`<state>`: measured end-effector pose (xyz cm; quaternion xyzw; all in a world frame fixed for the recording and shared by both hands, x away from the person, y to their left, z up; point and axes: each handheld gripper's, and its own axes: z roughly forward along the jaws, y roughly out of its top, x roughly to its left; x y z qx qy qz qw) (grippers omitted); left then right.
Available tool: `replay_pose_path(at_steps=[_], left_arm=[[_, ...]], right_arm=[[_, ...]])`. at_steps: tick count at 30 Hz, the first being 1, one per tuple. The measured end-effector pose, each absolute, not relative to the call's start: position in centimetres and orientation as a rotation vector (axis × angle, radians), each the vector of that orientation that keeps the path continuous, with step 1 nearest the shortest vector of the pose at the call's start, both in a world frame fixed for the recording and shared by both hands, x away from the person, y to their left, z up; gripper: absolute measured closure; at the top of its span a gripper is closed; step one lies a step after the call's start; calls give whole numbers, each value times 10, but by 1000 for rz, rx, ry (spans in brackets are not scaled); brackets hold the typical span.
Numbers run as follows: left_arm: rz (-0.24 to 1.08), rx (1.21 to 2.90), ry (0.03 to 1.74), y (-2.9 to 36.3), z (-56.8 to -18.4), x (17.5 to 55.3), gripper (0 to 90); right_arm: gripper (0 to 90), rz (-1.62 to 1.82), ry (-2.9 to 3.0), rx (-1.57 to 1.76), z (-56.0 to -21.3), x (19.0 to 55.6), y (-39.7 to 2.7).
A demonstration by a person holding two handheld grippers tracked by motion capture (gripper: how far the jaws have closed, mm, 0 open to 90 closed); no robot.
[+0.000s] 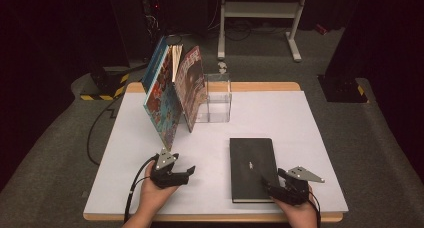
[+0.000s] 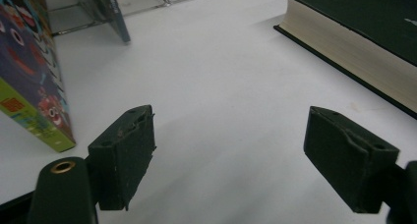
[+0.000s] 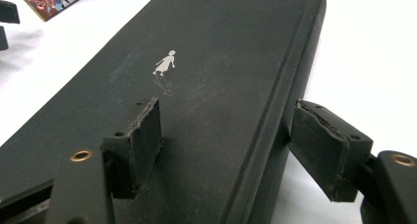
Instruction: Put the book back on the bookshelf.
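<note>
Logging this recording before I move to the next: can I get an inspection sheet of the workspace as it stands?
Surface: white table top with a wooden edge, bare in the middle.
Job's things: thick black hardcover book lying flat at front right, a small white figure on its cover.
Clutter: two colourful picture books leaning upright against a clear plastic box at the back.
Grippers: left gripper open over bare table; right gripper open, one jaw above the cover, one beside the book's edge.
Cables: black cable trailing from the left gripper.
Surroundings: grey carpet, white frame legs, dark background.
</note>
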<state>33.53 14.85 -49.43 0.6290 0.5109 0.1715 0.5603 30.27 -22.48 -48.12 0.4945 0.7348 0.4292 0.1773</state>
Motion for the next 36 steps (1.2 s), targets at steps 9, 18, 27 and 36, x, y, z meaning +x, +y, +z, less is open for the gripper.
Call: replay_pose_path(at_steps=[9, 18, 27, 36], left_arm=[[391, 1496, 1187, 143, -495, 333, 205], [387, 1481, 1168, 145, -492, 330, 213], [382, 1467, 1140, 140, -486, 330, 217], [370, 1469, 1124, 133, -485, 333, 219]], right_arm=[[320, 1210, 2127, 1393, -478, 306, -205], [312, 1280, 2183, 1299, -479, 311, -180], [302, 1317, 2179, 1334, -483, 292, -198], [298, 1342, 2214, 1344, -486, 288, -189]])
